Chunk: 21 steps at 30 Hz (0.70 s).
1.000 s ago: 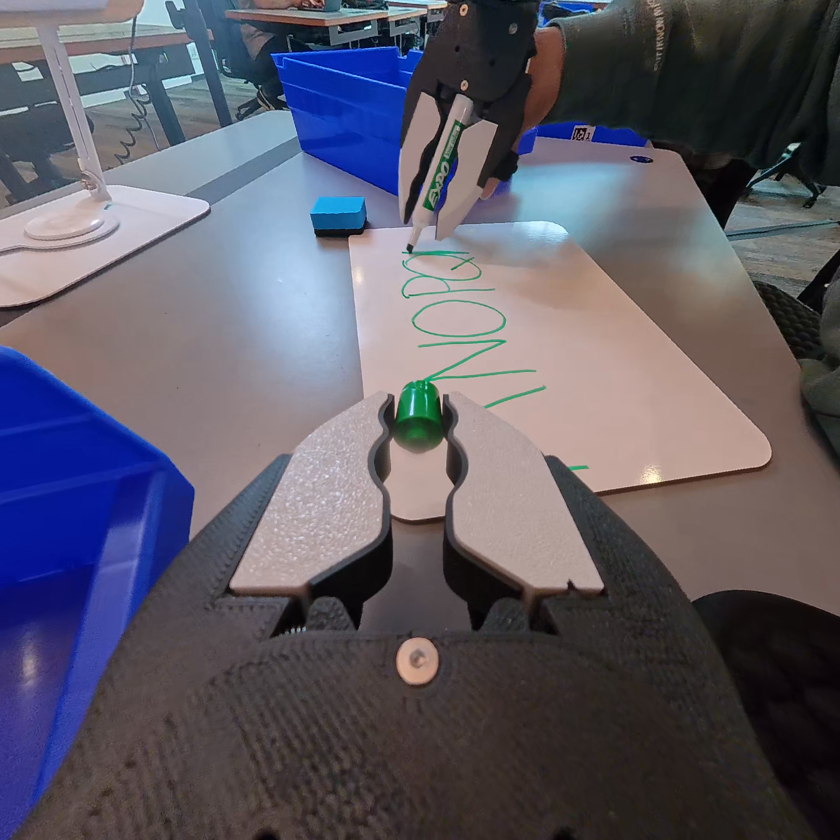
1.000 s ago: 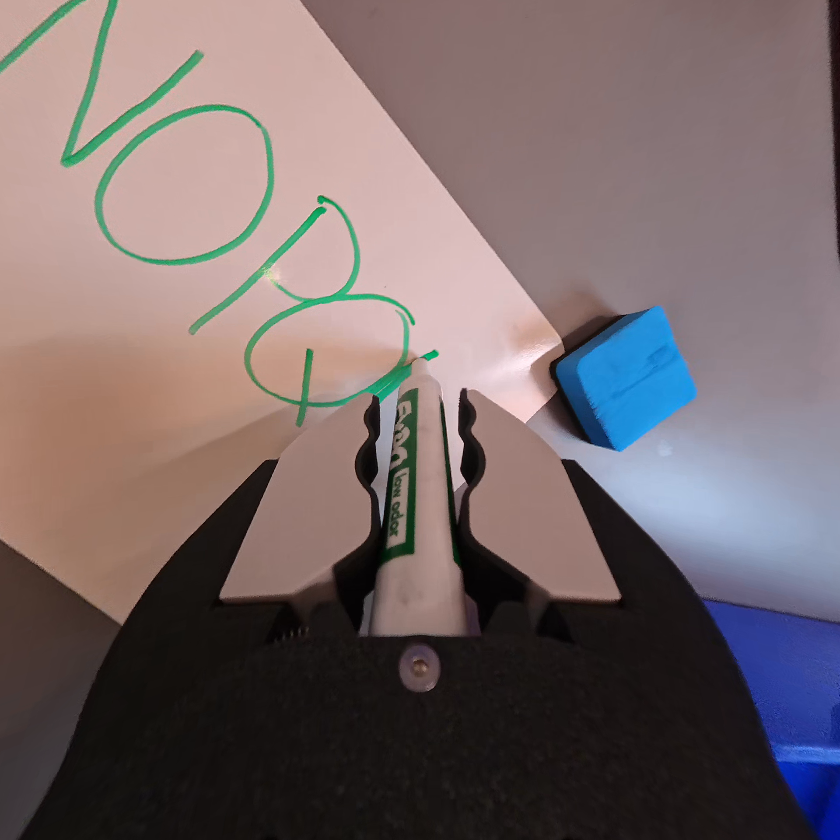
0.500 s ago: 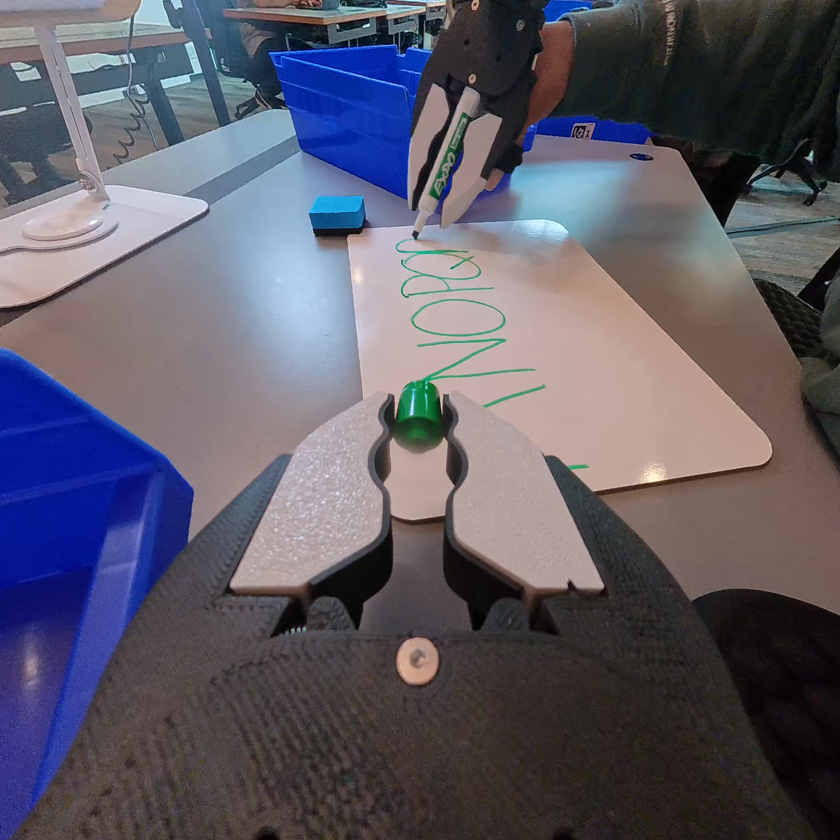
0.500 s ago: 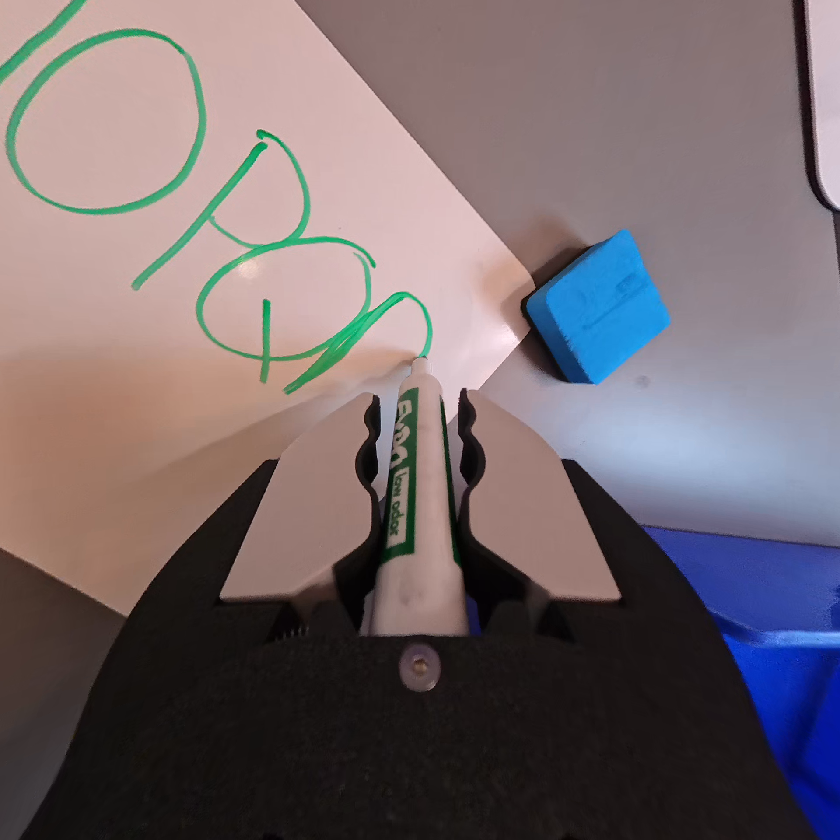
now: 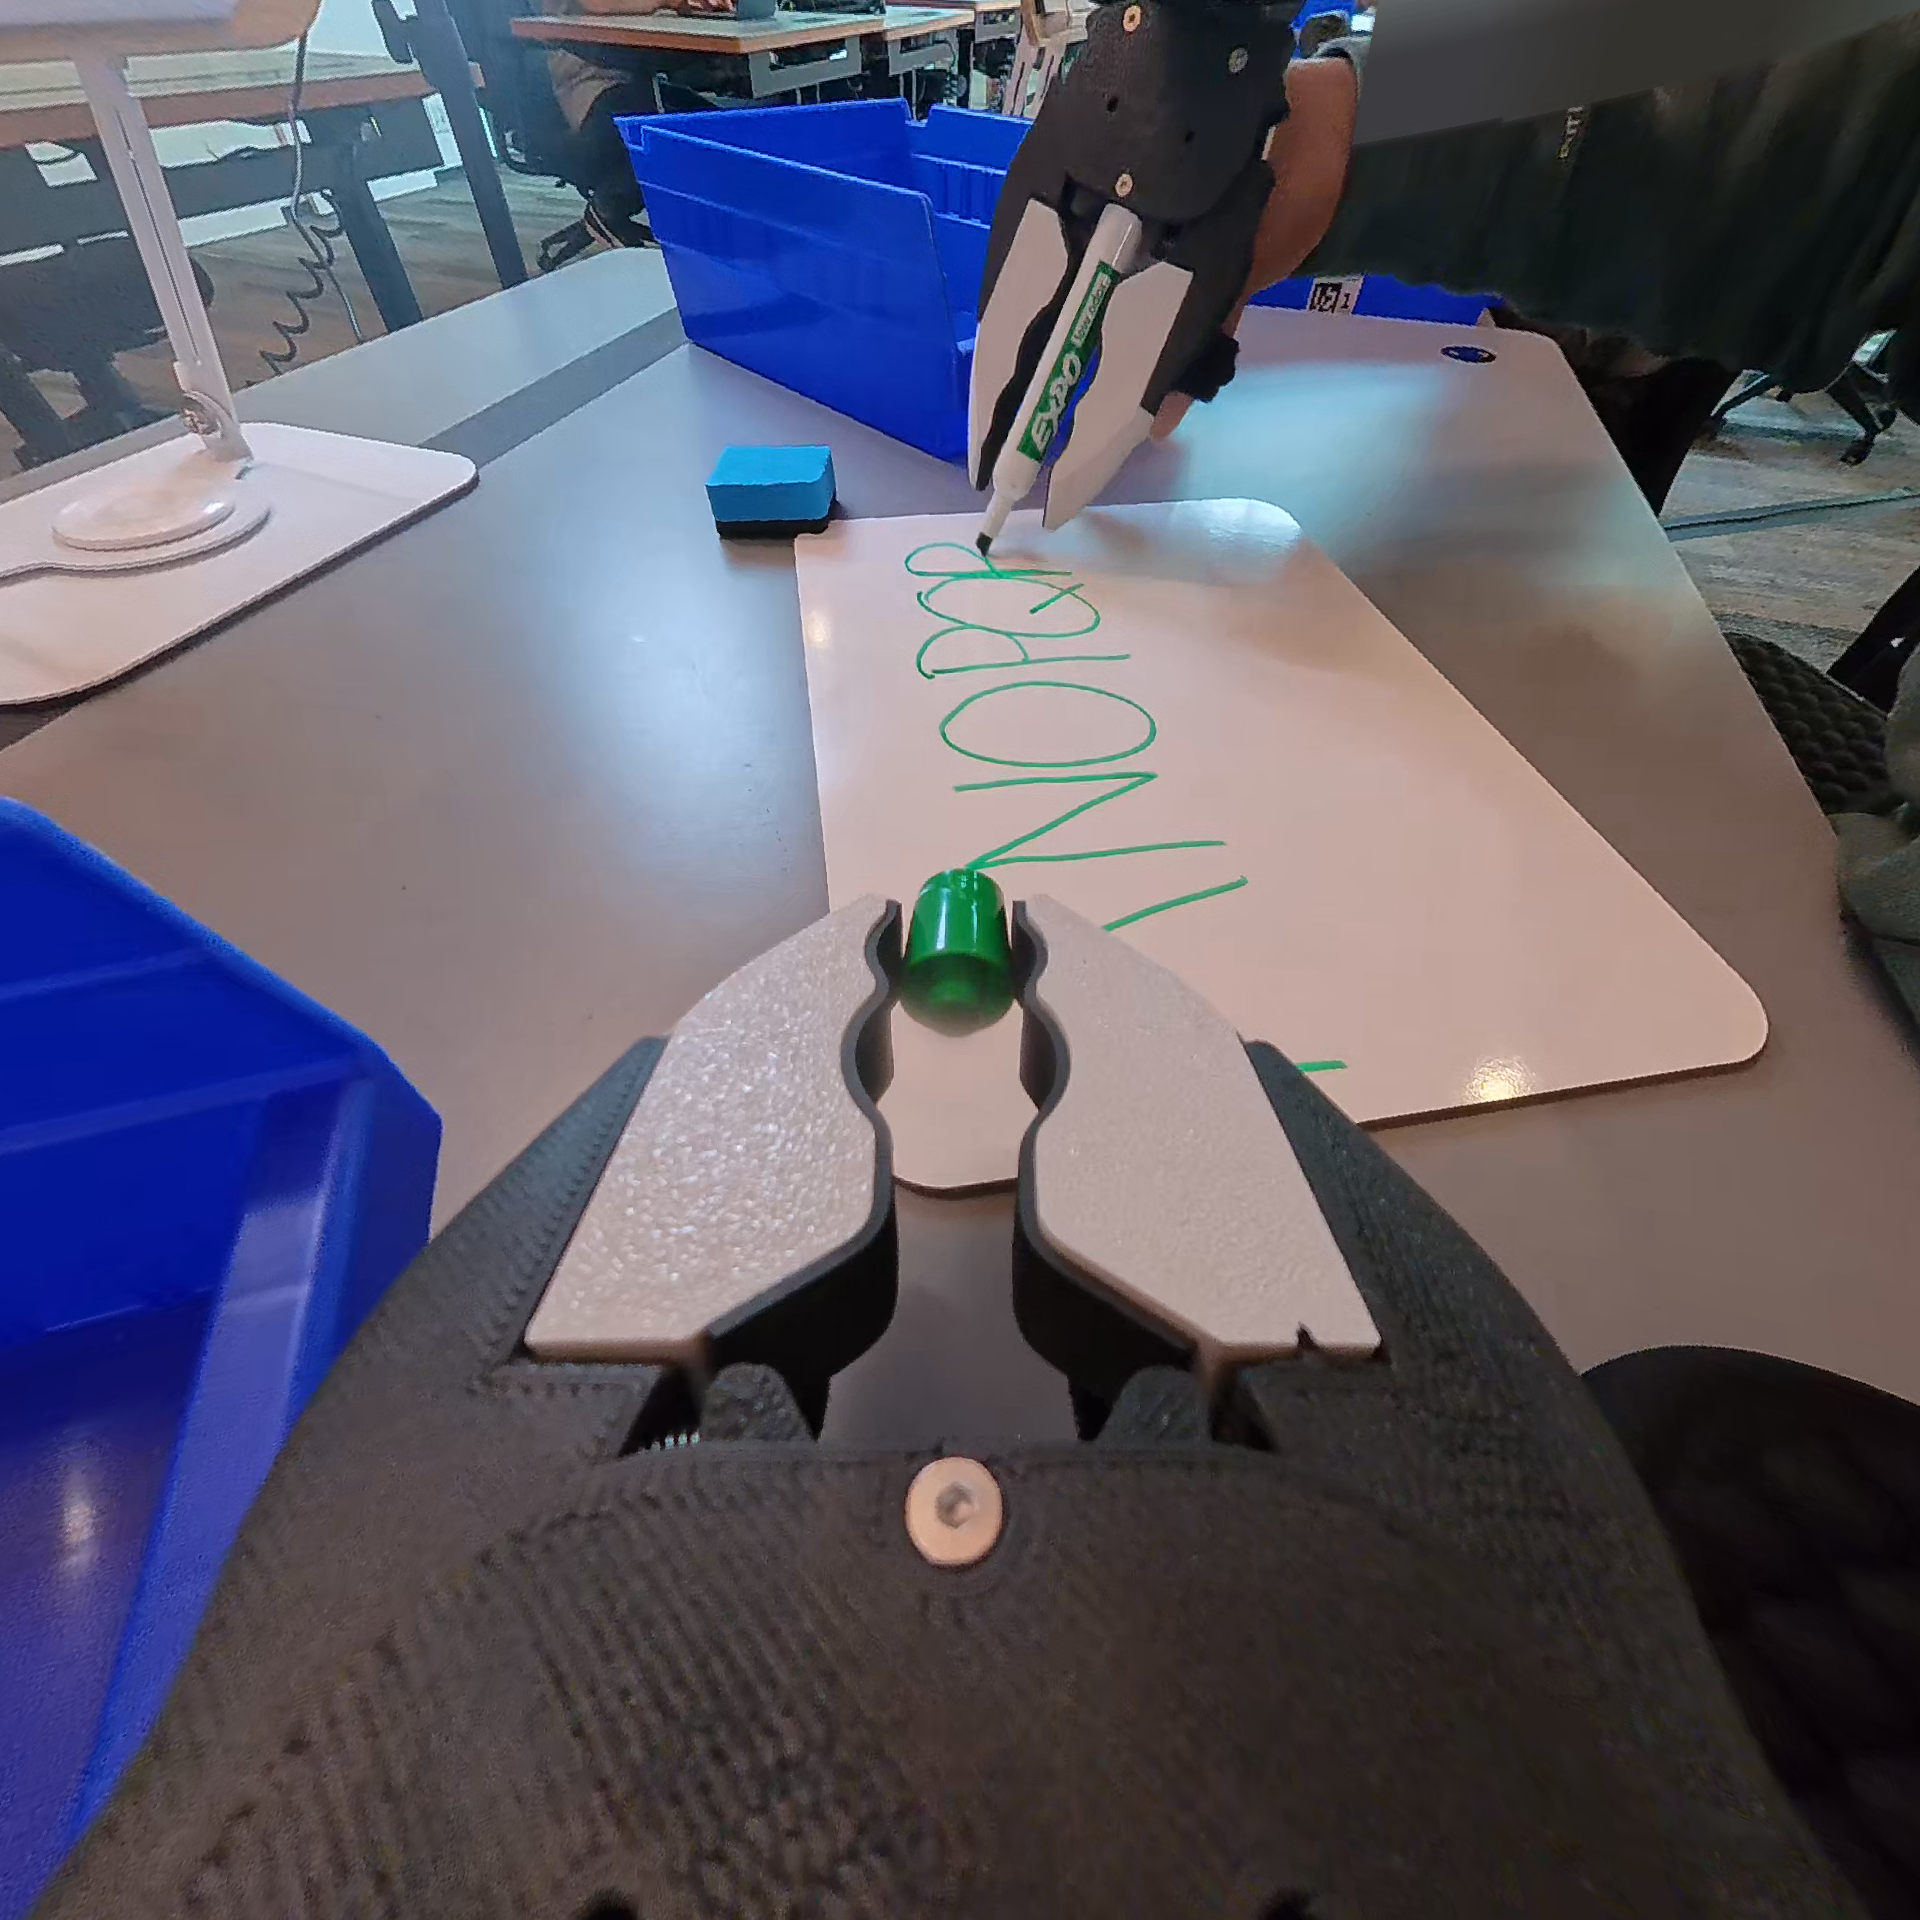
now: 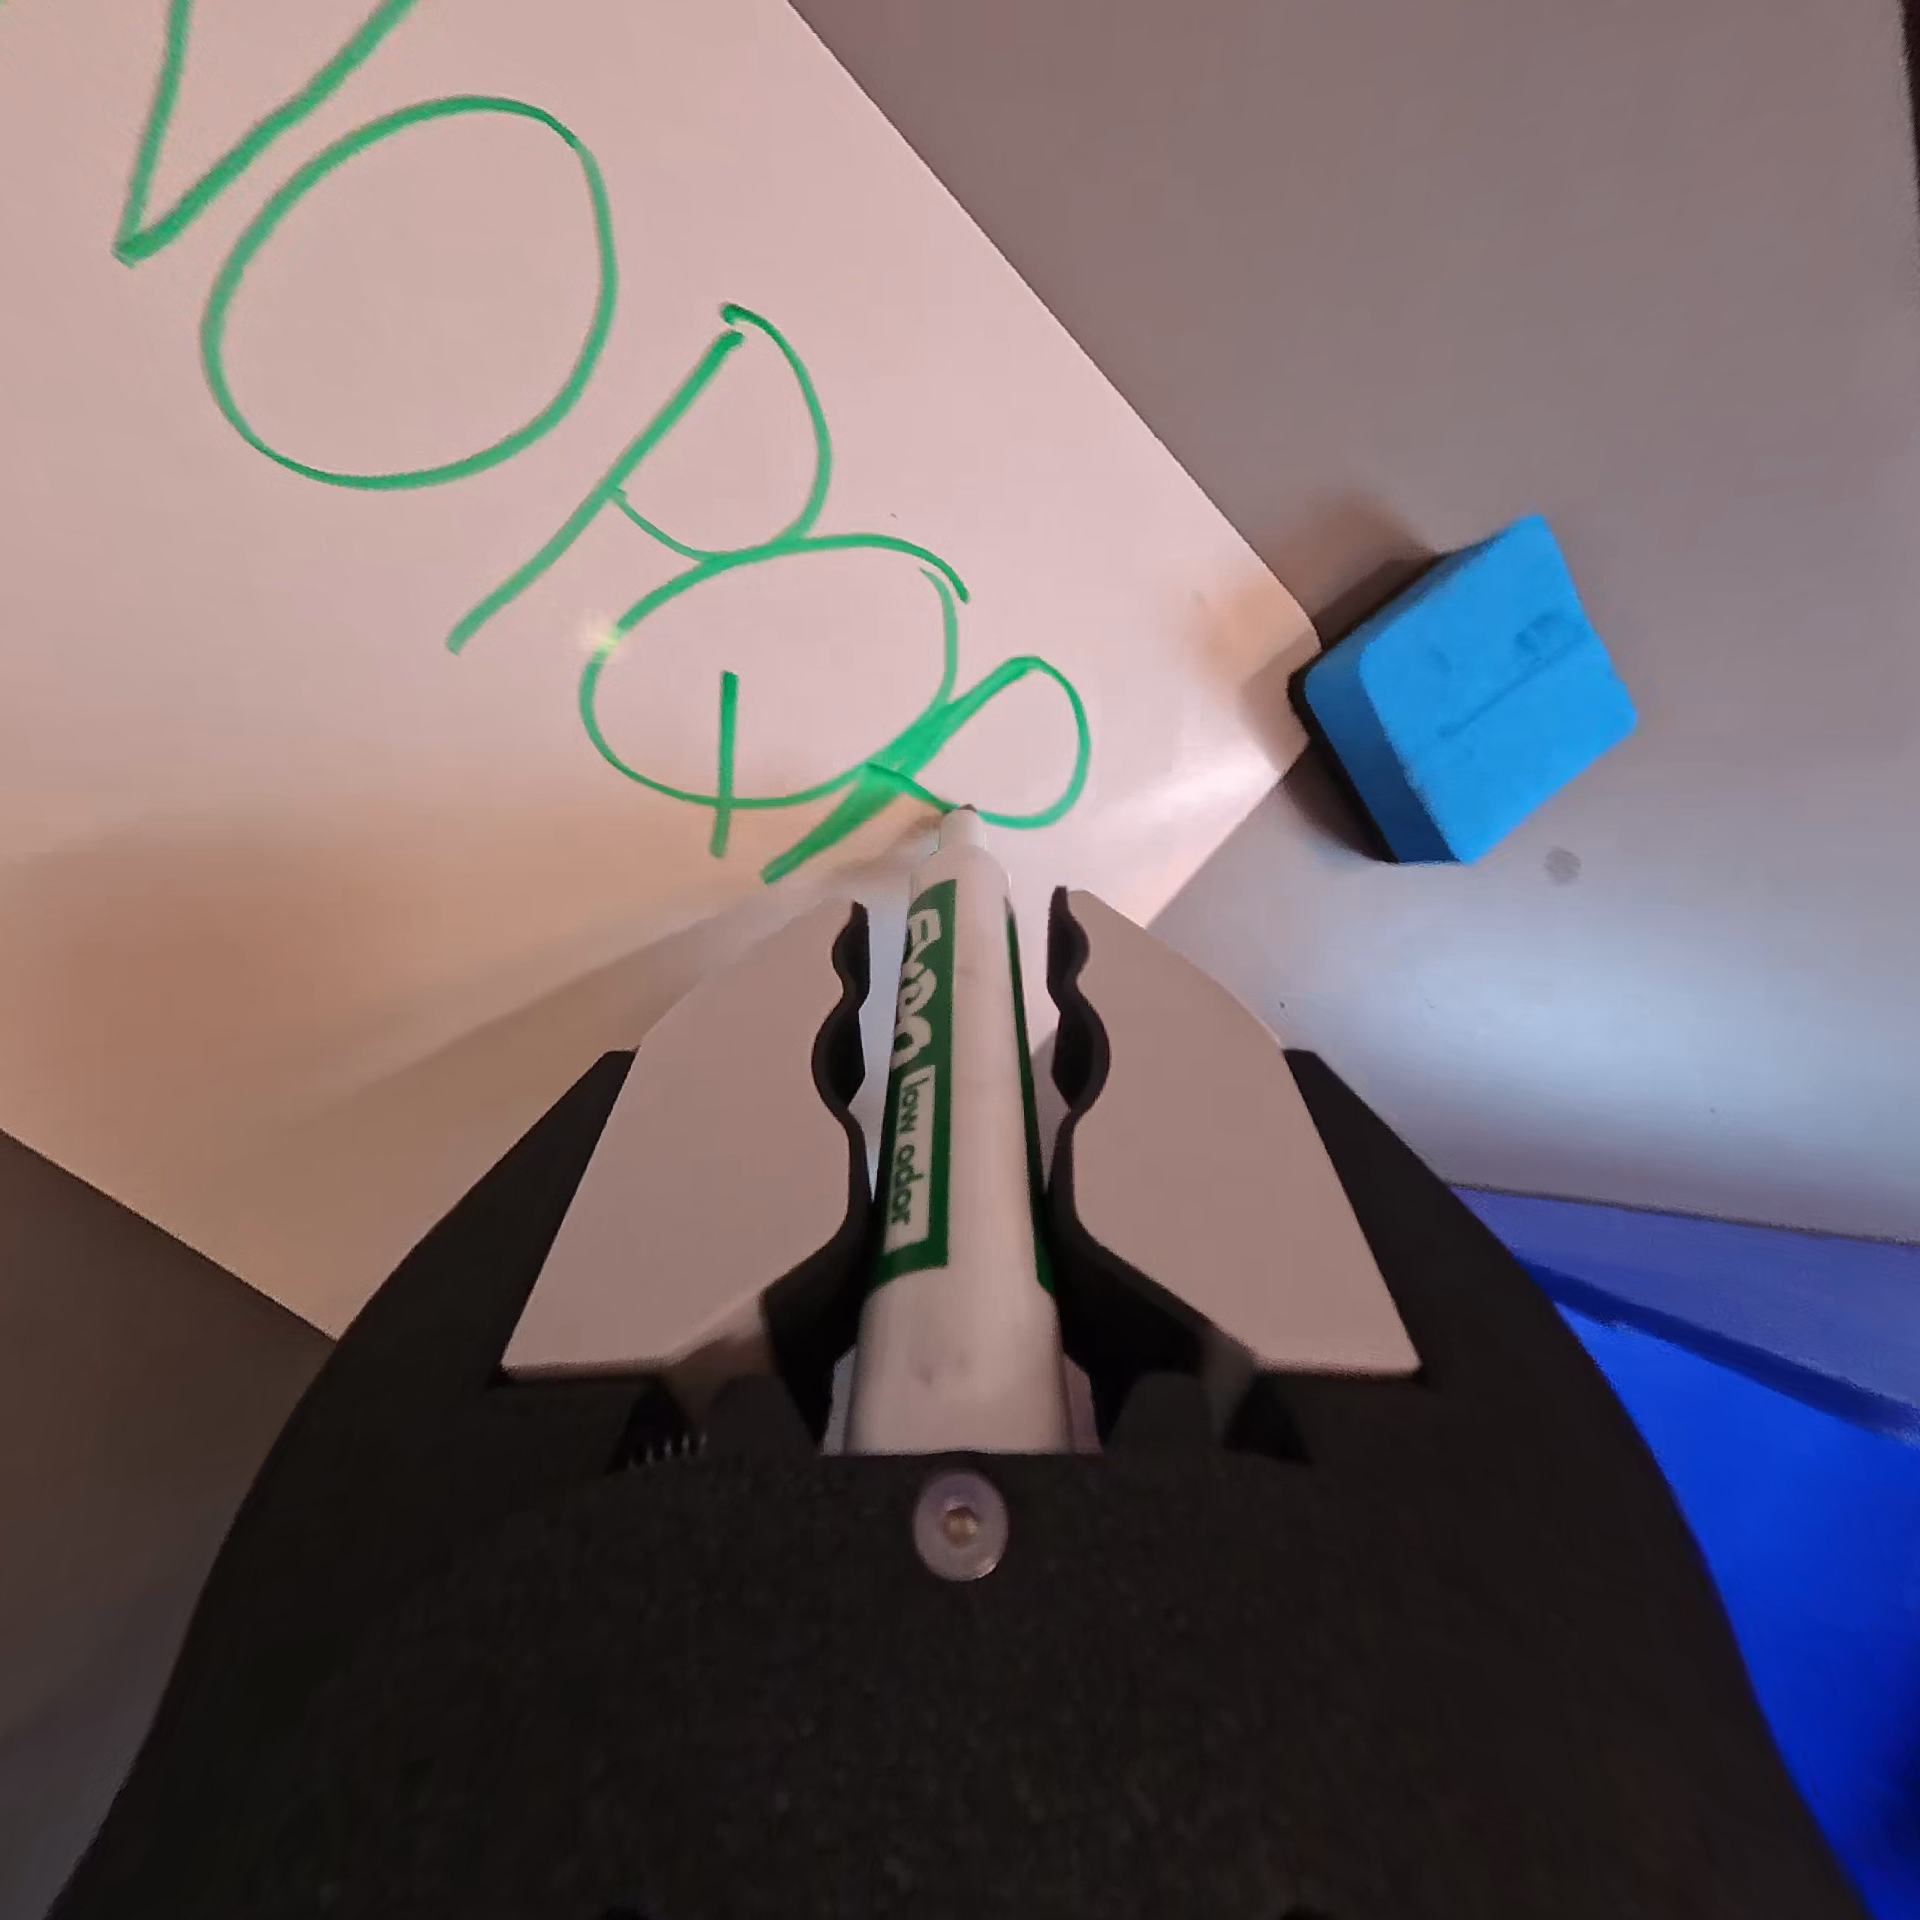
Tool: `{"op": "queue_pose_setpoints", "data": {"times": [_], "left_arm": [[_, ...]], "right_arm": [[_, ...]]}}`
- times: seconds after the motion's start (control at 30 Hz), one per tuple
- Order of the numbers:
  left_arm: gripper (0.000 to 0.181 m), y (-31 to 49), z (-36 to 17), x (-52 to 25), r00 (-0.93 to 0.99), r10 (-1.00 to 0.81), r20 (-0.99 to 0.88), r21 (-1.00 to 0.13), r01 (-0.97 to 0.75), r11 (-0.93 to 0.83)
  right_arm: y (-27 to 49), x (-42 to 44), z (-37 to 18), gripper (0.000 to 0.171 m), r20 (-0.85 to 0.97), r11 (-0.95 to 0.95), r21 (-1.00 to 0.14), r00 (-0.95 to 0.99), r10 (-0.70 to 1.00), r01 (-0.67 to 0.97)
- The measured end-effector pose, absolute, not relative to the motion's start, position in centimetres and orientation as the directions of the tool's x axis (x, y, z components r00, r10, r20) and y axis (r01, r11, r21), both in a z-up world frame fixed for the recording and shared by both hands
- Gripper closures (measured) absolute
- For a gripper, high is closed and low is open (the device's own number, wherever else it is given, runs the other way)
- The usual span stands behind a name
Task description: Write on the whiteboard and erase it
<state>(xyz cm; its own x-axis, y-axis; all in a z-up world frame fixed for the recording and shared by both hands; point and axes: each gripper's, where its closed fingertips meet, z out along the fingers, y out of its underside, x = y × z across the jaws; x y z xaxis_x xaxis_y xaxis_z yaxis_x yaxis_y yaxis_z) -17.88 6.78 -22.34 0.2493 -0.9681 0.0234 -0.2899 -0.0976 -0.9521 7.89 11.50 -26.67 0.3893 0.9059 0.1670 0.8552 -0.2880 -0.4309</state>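
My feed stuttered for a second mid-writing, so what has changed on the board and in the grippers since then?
The right gripper, shut on the green marker, has carried the tip on along the whiteboard near its far corner, adding a new green loop to the writing. The left gripper stays clamped on the green cap, and the blue eraser has not moved.

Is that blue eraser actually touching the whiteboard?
Cannot tell. In the right wrist view the eraser sits right at the whiteboard corner, but neither view shows plain contact or a plain gap.
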Motion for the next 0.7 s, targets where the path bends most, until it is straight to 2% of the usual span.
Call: {"op": "queue_pose_setpoints", "data": {"times": [0.57, 0.7], "left_arm": [[0.161, 7.0, -22.4, -17.9, 0.255, -0.967, 0.03, -0.953, -0.285, -0.105], [0.161, 7.0, -22.2, -17.9, 0.259, -0.966, 0.025, -0.955, -0.279, -0.1]], "right_arm": [[9.2, 11.0, -26.6, 0.137, 0.151, -0.35, -0.44, 0.453, 0.879, 0.827], [9.7, 9.9, -24.4, 0.137, 0.164, -0.319, -0.549, 0.474, 0.865, 0.772]]}}
